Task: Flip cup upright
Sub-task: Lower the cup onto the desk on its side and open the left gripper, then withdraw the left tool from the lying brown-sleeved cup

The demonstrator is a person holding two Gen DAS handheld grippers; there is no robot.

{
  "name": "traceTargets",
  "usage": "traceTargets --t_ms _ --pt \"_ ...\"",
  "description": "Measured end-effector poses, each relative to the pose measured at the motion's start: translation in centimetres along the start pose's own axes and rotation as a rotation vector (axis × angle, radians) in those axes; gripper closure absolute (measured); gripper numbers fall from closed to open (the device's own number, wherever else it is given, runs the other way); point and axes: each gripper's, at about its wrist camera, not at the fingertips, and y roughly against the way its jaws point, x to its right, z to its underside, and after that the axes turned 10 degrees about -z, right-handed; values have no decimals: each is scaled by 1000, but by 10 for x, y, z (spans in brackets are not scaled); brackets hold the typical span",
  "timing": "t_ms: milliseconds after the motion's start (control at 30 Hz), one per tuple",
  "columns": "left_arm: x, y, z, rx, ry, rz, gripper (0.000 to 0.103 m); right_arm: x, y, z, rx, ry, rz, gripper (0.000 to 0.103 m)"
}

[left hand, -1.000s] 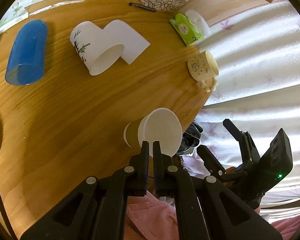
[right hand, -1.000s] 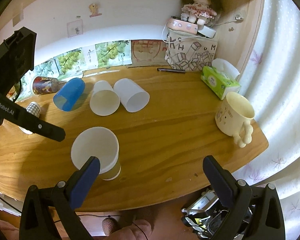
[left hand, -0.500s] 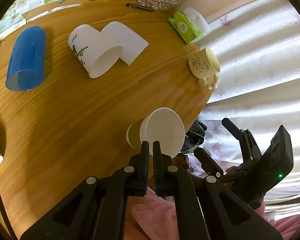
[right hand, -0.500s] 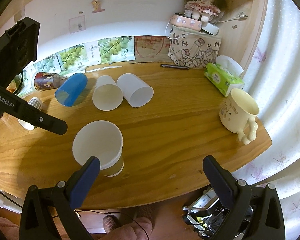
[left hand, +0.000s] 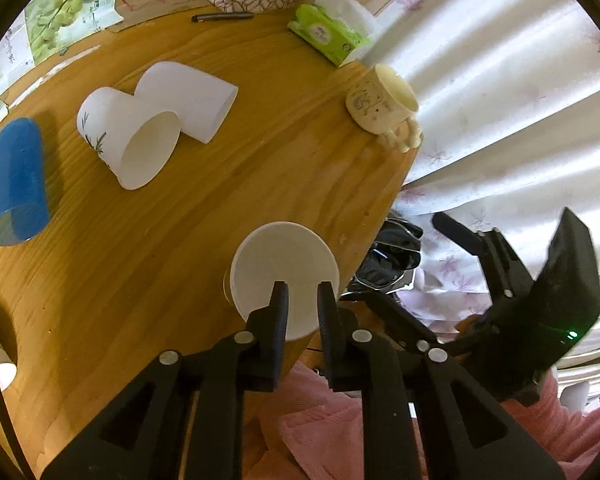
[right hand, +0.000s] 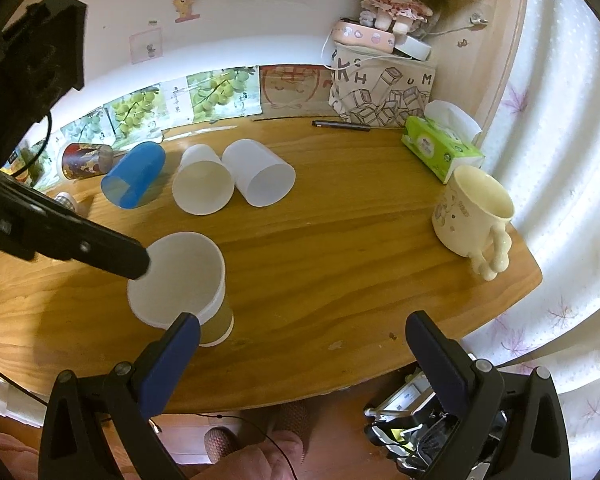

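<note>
A paper cup (left hand: 284, 276) with a white inside and tan outside stands upright near the table's front edge; it also shows in the right wrist view (right hand: 180, 280). My left gripper (left hand: 302, 296) is at its near rim, fingers parted by a narrow gap with the rim between them. My right gripper (right hand: 300, 340) is wide open and empty, just off the front edge, right of the cup. Other cups lie on their sides: a blue one (left hand: 16, 184), a white one with a plant print (left hand: 128, 140) and a plain white one (left hand: 188, 100).
A cream mug (right hand: 476, 216) stands upright at the table's right edge. A green tissue box (right hand: 440, 152), a pen (right hand: 340, 125), a printed bag (right hand: 380, 96) and a doll (right hand: 396, 4) are at the back. A red-patterned cup (right hand: 86, 158) lies far left.
The left gripper's fingers have parted slightly on the paper cup's rim. The cup now stands squarely upright on the table. The right gripper has stayed open, closing in a little.
</note>
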Motion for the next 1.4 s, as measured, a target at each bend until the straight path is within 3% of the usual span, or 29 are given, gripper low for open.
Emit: traceTargets --t_ms 233,367,533,600,900,1400 --pt "-28 -8 -2 -29 53 -73 86 2 0 -1 -2 0 -3 0" --pt "-48 -4 -3 -3 105 -98 68 0 -5 -3 -15 11 -5 0" --pt "-73 2 -5 30 158 -131 65 -6 -12 -7 -23 26 -16 0" --pt "-76 3 -5 44 171 -141 54 -9 -14 -8 -26 31 -21 0" --pt "-87 4 0 72 214 -150 36 -23 -25 -18 -33 72 -48 0" --pt "-103 22 13 158 269 -198 34 -37 -26 -18 -32 105 -73 0"
